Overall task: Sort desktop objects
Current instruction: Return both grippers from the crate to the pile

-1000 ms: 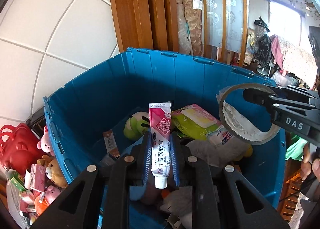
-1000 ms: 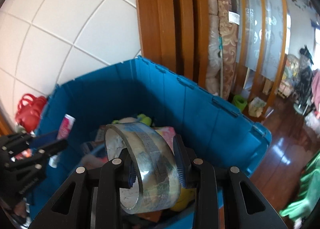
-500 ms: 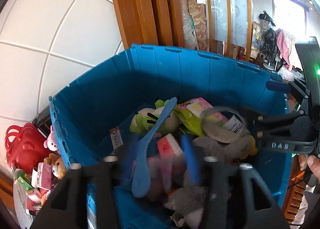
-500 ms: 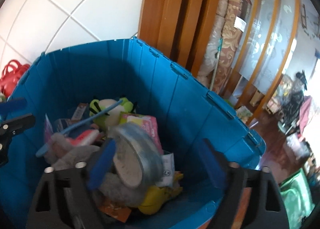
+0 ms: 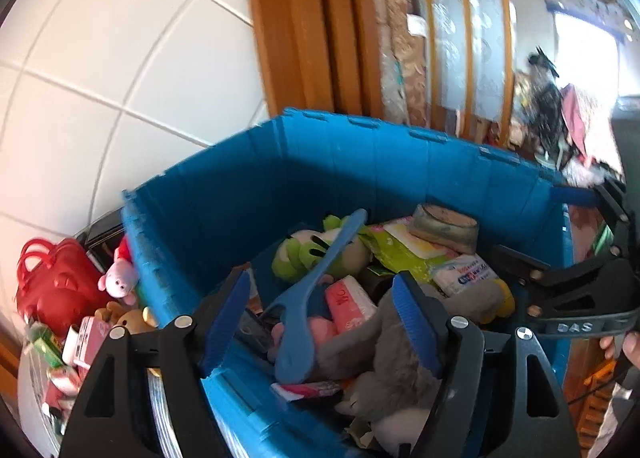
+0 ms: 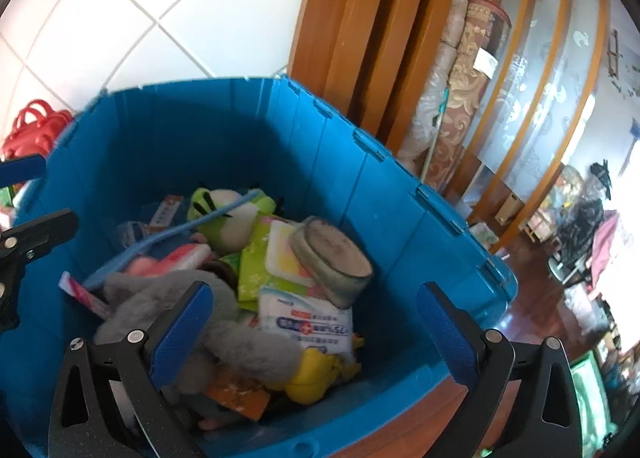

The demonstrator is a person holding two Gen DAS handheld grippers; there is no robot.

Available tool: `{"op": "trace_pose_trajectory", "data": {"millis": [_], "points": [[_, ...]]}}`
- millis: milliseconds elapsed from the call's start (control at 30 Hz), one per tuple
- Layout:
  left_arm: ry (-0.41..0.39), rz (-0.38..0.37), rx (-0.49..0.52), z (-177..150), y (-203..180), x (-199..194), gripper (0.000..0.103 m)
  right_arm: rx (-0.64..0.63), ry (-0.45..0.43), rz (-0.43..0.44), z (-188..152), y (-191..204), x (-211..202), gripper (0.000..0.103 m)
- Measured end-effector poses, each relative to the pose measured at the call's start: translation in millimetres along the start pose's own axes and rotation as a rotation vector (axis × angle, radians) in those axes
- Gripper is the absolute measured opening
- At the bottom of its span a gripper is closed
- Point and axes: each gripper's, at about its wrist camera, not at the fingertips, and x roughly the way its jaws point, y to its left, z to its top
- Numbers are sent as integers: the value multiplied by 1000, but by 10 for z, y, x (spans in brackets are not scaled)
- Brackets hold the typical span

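Observation:
A blue bin [image 5: 360, 161] [image 6: 360, 193] holds several items. The clear tape roll [image 5: 446, 227] [image 6: 334, 258] lies on a green wipes pack [image 5: 404, 252] [image 6: 264, 262]. The pink toothpaste tube [image 5: 306, 390] [image 6: 84, 296] lies low in the bin near a grey plush [image 5: 384, 354] [image 6: 160, 298]. My left gripper [image 5: 320, 322] is open and empty above the bin's near side. My right gripper [image 6: 312, 330] is open and empty above the bin, and shows at the right of the left wrist view [image 5: 572, 250].
A green frog plush [image 5: 316, 254], a blue brush [image 5: 312, 298] and a tissue pack [image 6: 306, 324] lie in the bin. A red basket [image 5: 52, 282] and small toys [image 5: 120, 282] sit left of it. A tiled wall and wooden door frame stand behind.
Both grippers opened. The toothpaste tube dropped from the left gripper and the tape roll from the right; both now lie in the bin. Both grippers pulled back a little.

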Motion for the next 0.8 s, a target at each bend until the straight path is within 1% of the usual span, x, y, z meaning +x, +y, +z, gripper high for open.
{"op": "trace_pose_trajectory", "data": {"millis": [100,233,300,367,433,500,567,700,733,800], "points": [[-56,44,-50,-99,221,-206,73,19,-53,29,16,105,-262,103],[-112,131,-122,-327,649,-469,75,66,-160,105,87,293,-690,103],[-119,148,-155,-454,866,-557,75,85,-217,134,129,427,-894,103],[-118,167,-198,-626,1153,-649,75,95,-259,159,177,580,-1039,103],[-115,192,-226,-788,1402,-711,75,95,-293,202,216,784,-1177,103],[-98,220,-241,-992,1685,-769,75,88,-317,248,271,994,-1265,103],[-63,257,-251,-1218,1979,-815,75,80,-331,283,321,1250,-1305,103],[4,333,-280,-1664,2546,-889,75,45,-302,375,412,1818,-1237,103],[24,352,-290,-1789,2700,-905,75,28,-291,400,435,2016,-1190,103],[73,388,-314,-2070,3033,-925,75,3,-260,418,451,2288,-1092,103]]}}
